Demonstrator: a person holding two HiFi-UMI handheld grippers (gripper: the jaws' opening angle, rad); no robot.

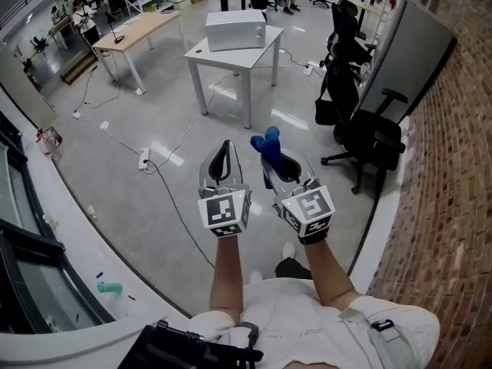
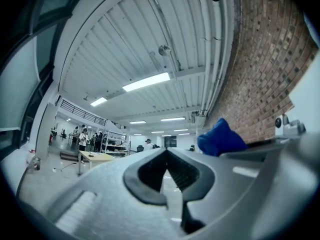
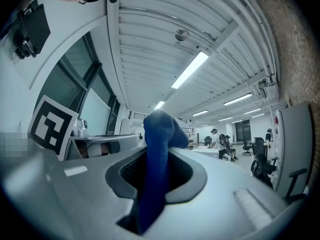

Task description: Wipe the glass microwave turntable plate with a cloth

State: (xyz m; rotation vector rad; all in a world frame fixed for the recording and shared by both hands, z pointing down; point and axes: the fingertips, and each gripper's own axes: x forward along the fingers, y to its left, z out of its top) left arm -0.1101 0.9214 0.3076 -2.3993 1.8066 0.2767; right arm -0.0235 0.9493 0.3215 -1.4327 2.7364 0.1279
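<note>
The left gripper (image 1: pixel 225 146) and the right gripper (image 1: pixel 270 158), its jaws clamped on a blue cloth (image 1: pixel 266 139), hang just beside each other in open air above bare grey floor (image 1: pixel 154 106). The way ahead to the white surface (image 1: pixel 204 52) carrying a microwave (image 1: pixel 235 29) is open. A power strip (image 1: pixel 143 158) and its cable (image 1: pixel 173 206) lie on the floor to the left, black office chairs (image 1: pixel 369 133) crowd the right beside the brick wall (image 1: pixel 453 206), and a white ledge (image 1: pixel 61 221) bounds the left.

Open-plan lab-office hall: polished grey floor (image 1: pixel 154 121), white square table (image 1: pixel 203 51) bearing a white box-shaped microwave (image 1: pixel 235 29) at 12 o'clock, long wood-topped workbench (image 1: pixel 138 31) at 11, black wheeled office chairs (image 1: pixel 370 133) at 2, red brick wall (image 1: pixel 453 175) at 3.
</note>
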